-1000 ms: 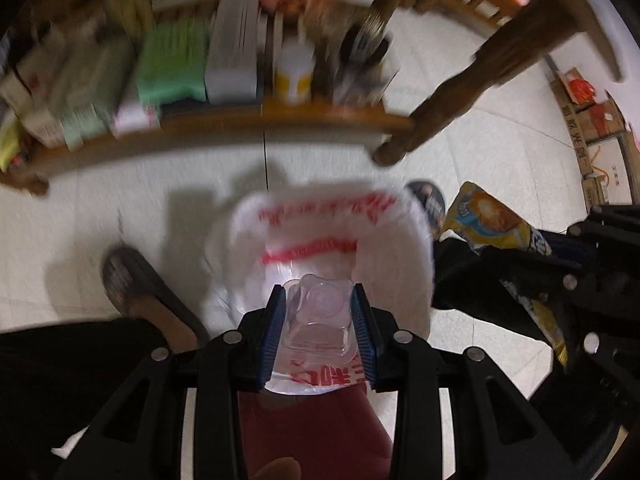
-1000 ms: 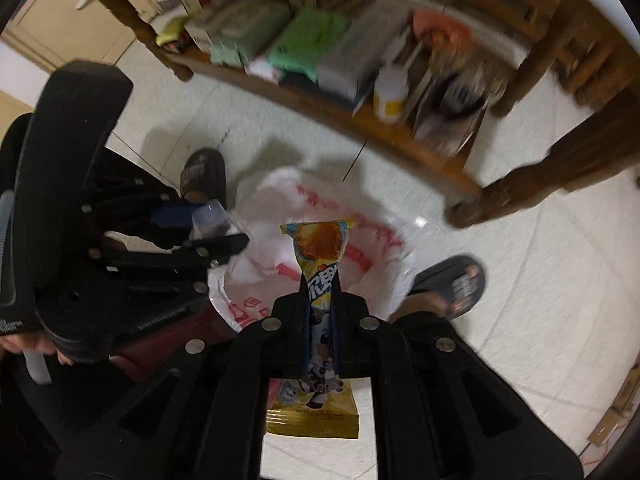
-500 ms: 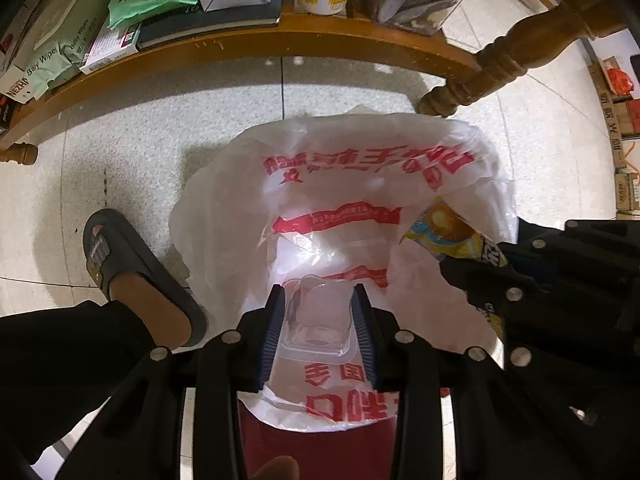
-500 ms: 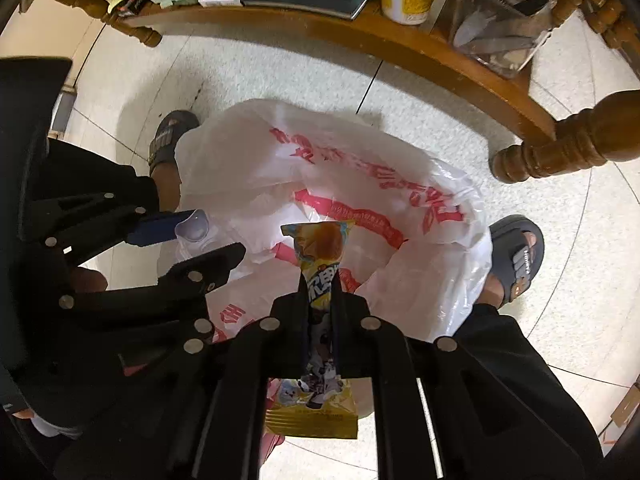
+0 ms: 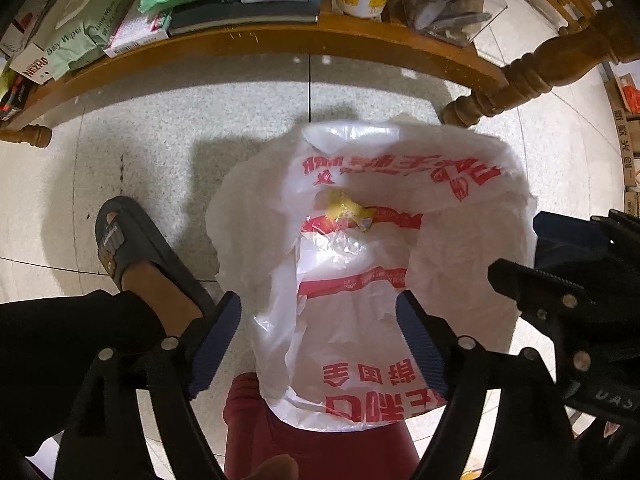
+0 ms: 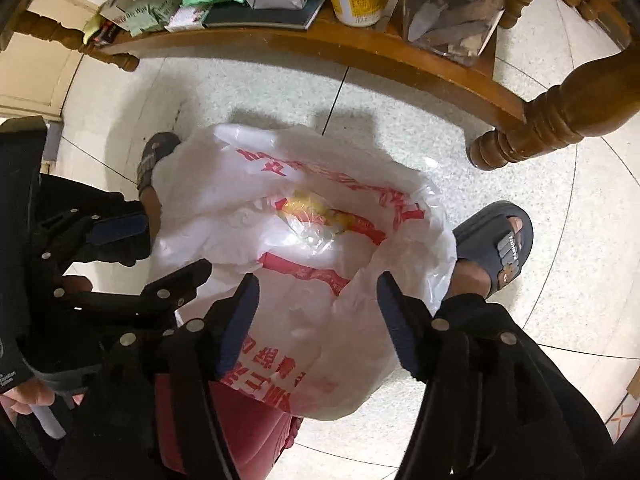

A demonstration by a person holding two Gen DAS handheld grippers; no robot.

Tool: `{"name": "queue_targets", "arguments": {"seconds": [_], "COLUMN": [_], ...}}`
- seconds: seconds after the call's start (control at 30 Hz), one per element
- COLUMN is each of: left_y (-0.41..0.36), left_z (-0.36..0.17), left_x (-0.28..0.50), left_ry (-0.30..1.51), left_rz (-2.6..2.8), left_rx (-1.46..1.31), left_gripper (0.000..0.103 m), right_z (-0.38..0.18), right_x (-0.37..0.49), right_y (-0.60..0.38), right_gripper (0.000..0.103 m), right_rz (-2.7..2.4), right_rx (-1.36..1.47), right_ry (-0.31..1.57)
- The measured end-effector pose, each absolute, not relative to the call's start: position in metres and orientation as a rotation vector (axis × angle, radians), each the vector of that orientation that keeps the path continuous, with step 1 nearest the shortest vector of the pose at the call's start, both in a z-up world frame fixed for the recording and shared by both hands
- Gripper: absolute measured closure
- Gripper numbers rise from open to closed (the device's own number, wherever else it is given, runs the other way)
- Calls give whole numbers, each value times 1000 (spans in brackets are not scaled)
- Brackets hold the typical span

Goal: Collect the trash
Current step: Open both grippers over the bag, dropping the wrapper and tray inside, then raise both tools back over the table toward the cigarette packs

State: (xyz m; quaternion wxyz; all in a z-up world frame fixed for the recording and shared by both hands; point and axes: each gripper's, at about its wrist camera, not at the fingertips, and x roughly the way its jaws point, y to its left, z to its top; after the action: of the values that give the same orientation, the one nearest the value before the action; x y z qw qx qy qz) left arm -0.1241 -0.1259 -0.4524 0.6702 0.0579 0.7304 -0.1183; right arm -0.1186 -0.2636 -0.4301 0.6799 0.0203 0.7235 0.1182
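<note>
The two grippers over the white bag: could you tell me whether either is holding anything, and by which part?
Nothing is held: the left gripper and right gripper have just opened, empty, above the white bag.

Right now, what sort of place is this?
Likely a home living room: a wooden table shelf crowded with wipes and a bottle, a tiled floor, a plastic bag for trash, feet in slippers.

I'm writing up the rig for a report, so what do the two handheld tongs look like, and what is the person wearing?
Both the left tongs and the right tongs are matte black plastic linkages joined by silver rivets, each ending in two fingers faced with ribbed dark blue pads. No cables show. The person wears black trousers and dark slide sandals, one bearing a small bear motif and white lettering.
</note>
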Motion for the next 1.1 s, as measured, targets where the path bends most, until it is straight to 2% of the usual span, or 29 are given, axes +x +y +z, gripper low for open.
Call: {"name": "queue_targets", "arguments": {"seconds": [0.1,0.17,0.3,0.5,0.63,1.1], "left_y": [-125,-124,-122,-109,-100,-73], "left_z": [-435,-416,-371,-306,-273,-156], "left_x": [-122,-120,-115,-113,-112,-110], "left_ry": [1596,1529,1388,1207,1143,942], "left_rz": [-263,-255,-227,-192,-180,-204], "left_rx": [127,134,163,189,174,104], "left_gripper": [14,13,8,8,8,8], "right_z": [-409,-393,-358,-288,-242,-118], "right_x": [-120,-122,-130,-141,-147,-155], "right_y": [-267,-267,-264,-268,-267,-248], "right_gripper": [36,33,32,29,25,23], "right_rz": [266,282,302,323,347,394], "right_rx": [56,54,4,12,21,-14], "right_ry": [1590,1559,1493,1365,1288,1083]}}
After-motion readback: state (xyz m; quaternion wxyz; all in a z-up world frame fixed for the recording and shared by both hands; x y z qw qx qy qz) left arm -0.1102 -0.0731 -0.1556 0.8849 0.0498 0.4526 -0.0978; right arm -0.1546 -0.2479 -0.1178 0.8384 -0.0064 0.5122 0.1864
